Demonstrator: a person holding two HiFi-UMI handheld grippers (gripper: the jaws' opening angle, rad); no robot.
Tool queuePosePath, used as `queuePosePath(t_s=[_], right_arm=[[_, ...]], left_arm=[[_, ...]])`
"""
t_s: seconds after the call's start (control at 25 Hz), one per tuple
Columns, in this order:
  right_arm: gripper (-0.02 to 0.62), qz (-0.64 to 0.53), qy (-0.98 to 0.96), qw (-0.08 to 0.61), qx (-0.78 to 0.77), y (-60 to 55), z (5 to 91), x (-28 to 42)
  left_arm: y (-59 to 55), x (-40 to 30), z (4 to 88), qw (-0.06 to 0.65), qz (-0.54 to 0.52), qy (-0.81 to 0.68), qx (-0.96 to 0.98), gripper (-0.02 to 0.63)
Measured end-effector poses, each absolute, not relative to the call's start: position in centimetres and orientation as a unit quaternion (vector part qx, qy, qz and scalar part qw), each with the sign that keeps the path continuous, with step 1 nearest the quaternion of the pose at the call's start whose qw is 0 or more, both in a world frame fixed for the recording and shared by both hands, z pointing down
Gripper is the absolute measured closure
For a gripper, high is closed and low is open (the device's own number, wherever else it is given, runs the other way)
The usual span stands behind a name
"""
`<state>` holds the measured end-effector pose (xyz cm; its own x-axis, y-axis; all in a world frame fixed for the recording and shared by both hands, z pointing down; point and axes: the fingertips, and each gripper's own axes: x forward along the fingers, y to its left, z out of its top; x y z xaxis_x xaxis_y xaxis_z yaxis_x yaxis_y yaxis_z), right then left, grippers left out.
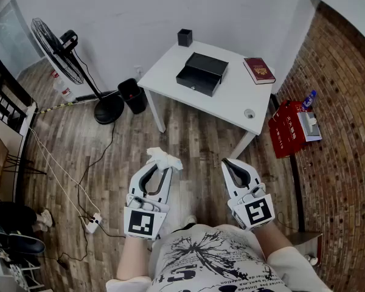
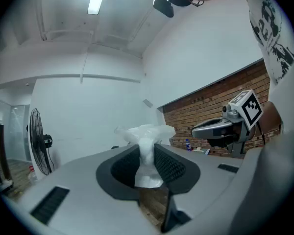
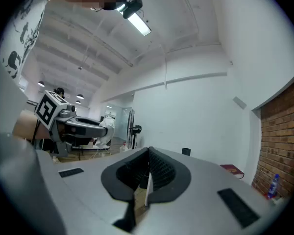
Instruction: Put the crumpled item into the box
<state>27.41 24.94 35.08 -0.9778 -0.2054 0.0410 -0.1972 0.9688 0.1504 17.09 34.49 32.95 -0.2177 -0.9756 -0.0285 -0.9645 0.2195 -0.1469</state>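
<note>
Nearest us, our left tongs (image 1: 159, 166) are clamped on the crumpled item (image 1: 163, 157), a white wad of thin plastic or paper. Its narrow waist is pinched between the ribbed pads and its bunched top flares out beyond the tips. Our right tongs (image 1: 227, 162), just to the right of the left pair, have their pads pressed together with nothing between them.

Both tongs hang over the wooden floor (image 1: 188, 139). Ahead of them and well apart stands the white surface (image 1: 231, 99). On it, roughly ahead of the gap between the two tongs, lies the black box (image 1: 202, 73). It is flat, in two stacked parts, with the upper part shifted back off the lower. We cannot tell what is inside it.

Beyond the box, at the far corner, stands a small black cup (image 1: 184, 37) whose contents are too dark to read. A red book (image 1: 259, 70) lies ahead of the right tongs.

A black bin (image 1: 132, 95) sits on the floor ahead of the left tongs, beside the surface's leg, with something reddish inside. To the far right of the right tongs, a red bag (image 1: 285, 129) leans at the brick wall, a blue bottle (image 1: 308, 99) just beside it.
</note>
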Motion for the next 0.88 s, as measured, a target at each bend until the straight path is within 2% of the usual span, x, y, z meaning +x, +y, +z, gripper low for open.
queuePosePath(t_s=[0.44, 0.88], right_arm=[[0.581, -0.06, -0.992, 0.03, 0.109, 22.8, 35.5, 25.4], [0.58, -0.042, -0.99, 0.048, 0.128, 20.4, 37.3, 18.8]], left_arm=[[32.3, 14.6, 33.5, 0.05, -0.037, 0.774, -0.63, 0.503], [30.3, 7.7, 35.1, 0.036, -0.035, 0.764, -0.644, 0.503]])
